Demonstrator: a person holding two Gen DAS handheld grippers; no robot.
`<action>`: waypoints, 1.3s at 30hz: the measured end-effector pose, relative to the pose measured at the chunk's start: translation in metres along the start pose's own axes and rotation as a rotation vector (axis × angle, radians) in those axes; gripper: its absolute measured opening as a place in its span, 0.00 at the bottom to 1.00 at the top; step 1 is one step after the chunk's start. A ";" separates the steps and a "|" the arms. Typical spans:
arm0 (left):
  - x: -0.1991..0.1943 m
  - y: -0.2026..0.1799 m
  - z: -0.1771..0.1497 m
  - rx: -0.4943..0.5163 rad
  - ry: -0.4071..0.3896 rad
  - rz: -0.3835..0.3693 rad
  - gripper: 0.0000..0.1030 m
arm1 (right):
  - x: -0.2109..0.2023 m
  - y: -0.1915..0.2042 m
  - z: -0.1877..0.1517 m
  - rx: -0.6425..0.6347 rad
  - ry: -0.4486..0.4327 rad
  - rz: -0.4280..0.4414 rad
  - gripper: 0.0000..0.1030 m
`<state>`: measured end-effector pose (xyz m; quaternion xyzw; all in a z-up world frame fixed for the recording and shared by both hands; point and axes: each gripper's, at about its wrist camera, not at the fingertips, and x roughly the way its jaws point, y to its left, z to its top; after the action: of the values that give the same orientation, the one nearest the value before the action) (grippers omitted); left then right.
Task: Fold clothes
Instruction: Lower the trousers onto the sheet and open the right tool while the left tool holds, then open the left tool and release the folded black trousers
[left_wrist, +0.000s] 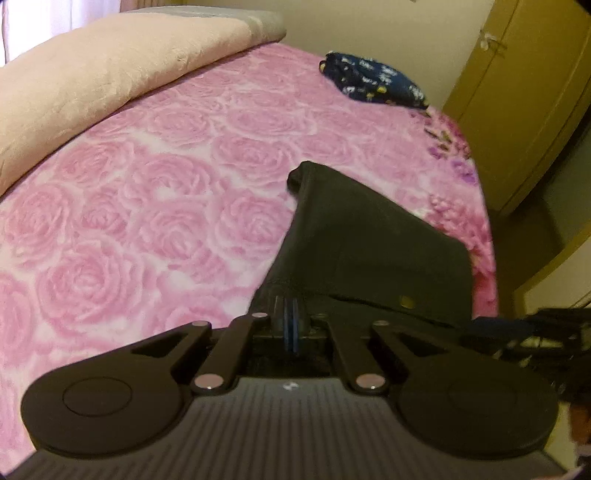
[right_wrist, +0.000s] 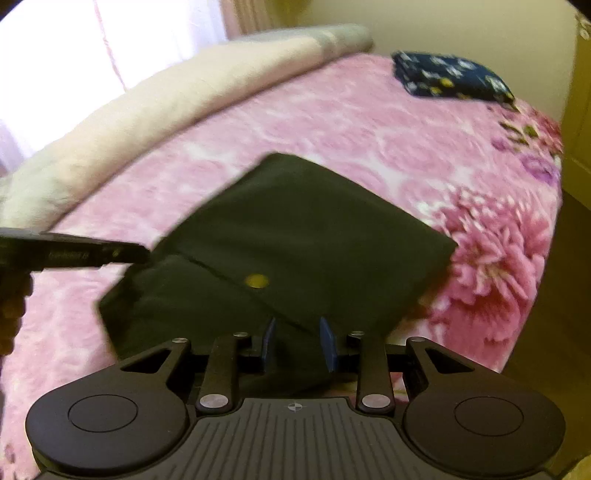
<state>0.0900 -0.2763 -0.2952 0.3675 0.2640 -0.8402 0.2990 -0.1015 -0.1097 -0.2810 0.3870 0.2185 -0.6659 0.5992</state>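
Now my left tool (left_wrist: 290, 325) is pinched tight on the black clothes (right_wrist: 295, 236). My right tool (right_wrist: 297, 345) is partly open, squeezing nothing. They lie folded small on the pink bed (right_wrist: 332, 122). Another blue folded piece (right_wrist: 452, 75) sits far back. Maybe one more fold is left.

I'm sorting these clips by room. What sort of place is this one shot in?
Most likely a bedroom. The work surface is a bed covered by a pink rose-patterned blanket, with a cream pillow or rolled quilt along its far side, and a wooden wardrobe stands beside it.
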 end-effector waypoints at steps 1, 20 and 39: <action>0.004 -0.003 -0.006 0.025 0.018 0.012 0.02 | -0.003 0.006 -0.002 -0.016 -0.002 0.019 0.29; -0.001 -0.002 -0.025 -0.010 -0.063 0.018 0.02 | 0.014 0.005 0.003 -0.100 0.013 0.009 0.29; -0.038 -0.042 -0.010 -0.348 0.203 0.128 0.13 | 0.001 -0.030 0.034 -0.070 0.296 0.050 0.34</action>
<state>0.0860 -0.2295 -0.2621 0.4090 0.4100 -0.7198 0.3827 -0.1392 -0.1303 -0.2659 0.4649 0.3177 -0.5785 0.5902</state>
